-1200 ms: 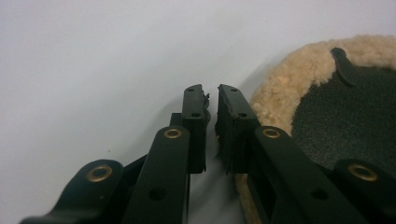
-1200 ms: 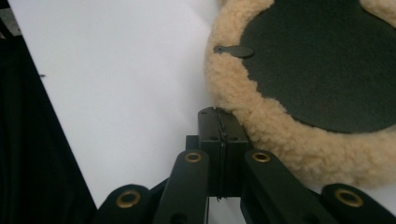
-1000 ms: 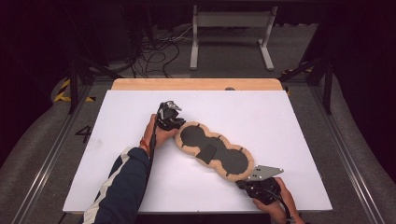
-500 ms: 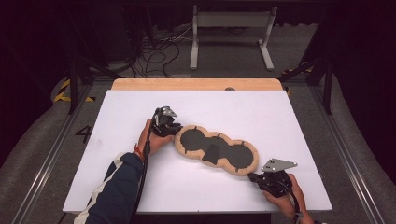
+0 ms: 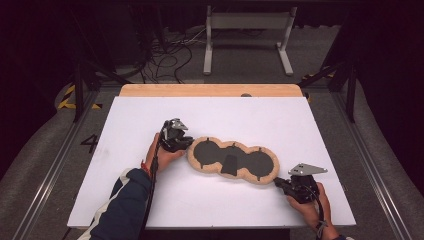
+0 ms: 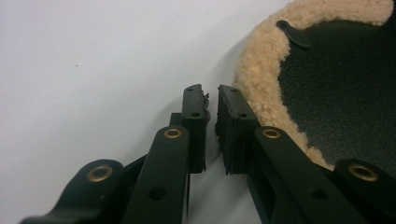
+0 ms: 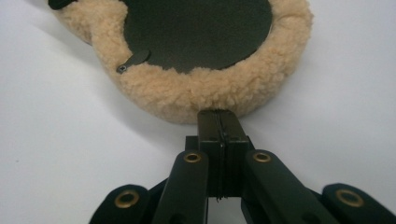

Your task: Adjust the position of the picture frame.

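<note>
Fleece pad point(image 5: 233, 160), three joined round lobes with tan woolly rim and dark inner faces, lies flat on the white table point(image 5: 260, 117), a little toward the near side of the middle, long axis slanting from upper left to lower right in the high view. Small dark tabs sit along its rim.

Left gripper point(image 5: 186, 141) is at the pad's left end; in the left gripper view its jaws stand a narrow slit apart, nothing between them, the right one just beside the woolly rim point(image 6: 261, 88), and cannot tell if it touches. The jaws have just been closing a bit. The left hand point(image 5: 161, 155) holds it, with a dark blue sleeve point(image 5: 122, 205) behind.

Right gripper point(image 5: 278, 182) is at the pad's lower right end. In the right gripper view its jaws are pressed together with their tips right against the fleece edge point(image 7: 210, 91); cannot tell if any fleece is pinched. The right hand point(image 5: 310, 202) holds it near the table's front edge.

Beyond the table: a wooden strip point(image 5: 210, 90) along the far edge, cables point(image 5: 170, 52) on the floor and a grey metal stand point(image 5: 247, 35).
</note>
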`<action>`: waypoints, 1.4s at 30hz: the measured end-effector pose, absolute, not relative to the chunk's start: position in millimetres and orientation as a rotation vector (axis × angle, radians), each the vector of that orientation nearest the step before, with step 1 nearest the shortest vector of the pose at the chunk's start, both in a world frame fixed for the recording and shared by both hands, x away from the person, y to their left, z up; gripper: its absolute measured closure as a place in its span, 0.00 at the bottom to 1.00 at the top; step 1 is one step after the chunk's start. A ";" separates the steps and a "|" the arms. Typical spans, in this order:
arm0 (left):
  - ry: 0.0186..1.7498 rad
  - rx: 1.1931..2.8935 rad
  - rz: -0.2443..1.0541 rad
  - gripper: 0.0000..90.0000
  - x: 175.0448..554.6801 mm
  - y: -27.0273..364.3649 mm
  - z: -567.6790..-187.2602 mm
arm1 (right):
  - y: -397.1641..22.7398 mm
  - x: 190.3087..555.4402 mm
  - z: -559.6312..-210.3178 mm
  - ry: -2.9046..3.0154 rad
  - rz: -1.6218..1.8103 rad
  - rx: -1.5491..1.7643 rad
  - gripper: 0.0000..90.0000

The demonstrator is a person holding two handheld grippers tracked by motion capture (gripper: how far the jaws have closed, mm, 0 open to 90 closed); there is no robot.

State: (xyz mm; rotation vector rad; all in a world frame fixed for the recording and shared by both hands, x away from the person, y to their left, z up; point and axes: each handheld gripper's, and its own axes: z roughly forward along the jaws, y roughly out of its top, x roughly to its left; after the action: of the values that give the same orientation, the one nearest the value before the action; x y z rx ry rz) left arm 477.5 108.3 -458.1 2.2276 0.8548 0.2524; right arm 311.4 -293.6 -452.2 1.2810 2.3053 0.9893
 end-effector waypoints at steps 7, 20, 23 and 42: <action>0.849 2.230 0.258 0.91 472.8 110.3 -458.2 | -308.2 322.8 -451.7 2.225 0.959 1.347 1.00; 0.857 2.220 0.260 0.92 456.0 119.5 -459.5 | -305.5 354.2 -451.9 2.191 0.950 1.375 1.00; 0.854 2.230 0.274 0.90 452.5 122.3 -458.6 | -302.4 356.3 -451.5 2.190 0.936 1.365 1.00; 0.920 2.218 0.289 0.83 437.5 154.5 -458.6 | -268.8 363.8 -451.9 2.206 0.881 1.282 1.00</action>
State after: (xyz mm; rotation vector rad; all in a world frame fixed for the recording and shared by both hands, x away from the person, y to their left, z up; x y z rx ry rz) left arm 437.5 154.5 -458.6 2.2185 0.9203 0.2893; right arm 363.8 -268.8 -451.9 1.2822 2.2062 0.8814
